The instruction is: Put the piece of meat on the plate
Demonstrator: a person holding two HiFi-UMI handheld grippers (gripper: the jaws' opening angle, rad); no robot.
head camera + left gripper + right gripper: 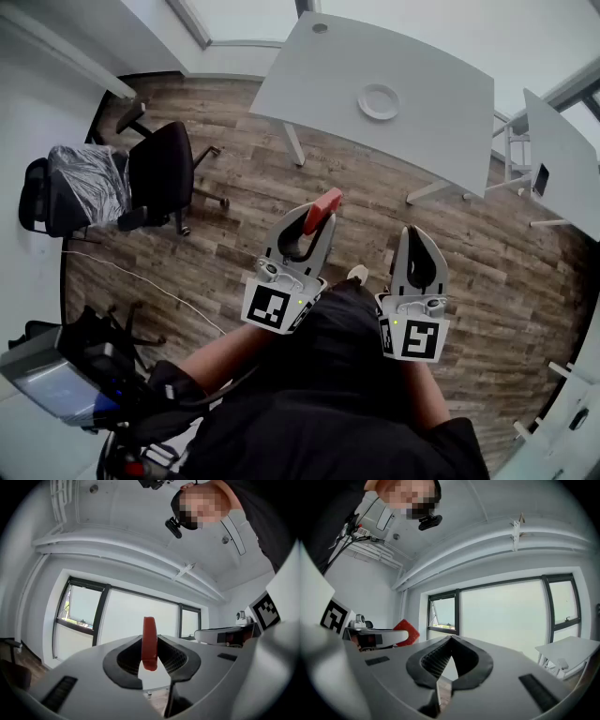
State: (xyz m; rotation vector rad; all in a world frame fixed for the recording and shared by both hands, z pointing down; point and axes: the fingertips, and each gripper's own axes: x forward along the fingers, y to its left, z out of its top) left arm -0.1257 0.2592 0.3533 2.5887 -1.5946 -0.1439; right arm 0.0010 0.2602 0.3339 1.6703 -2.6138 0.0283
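A flat red piece of meat is clamped in my left gripper, which is held level above the wooden floor. Seen edge-on in the left gripper view, the meat stands upright between the jaws of my left gripper. My right gripper is beside it on the right, shut with nothing in it; in the right gripper view my right gripper has its tips meeting and the meat shows at the left. The white plate lies on a white table ahead.
A black office chair and a second, plastic-wrapped chair stand at the left. Another white table is at the right. Large windows fill the wall ahead. A cable runs over the floor.
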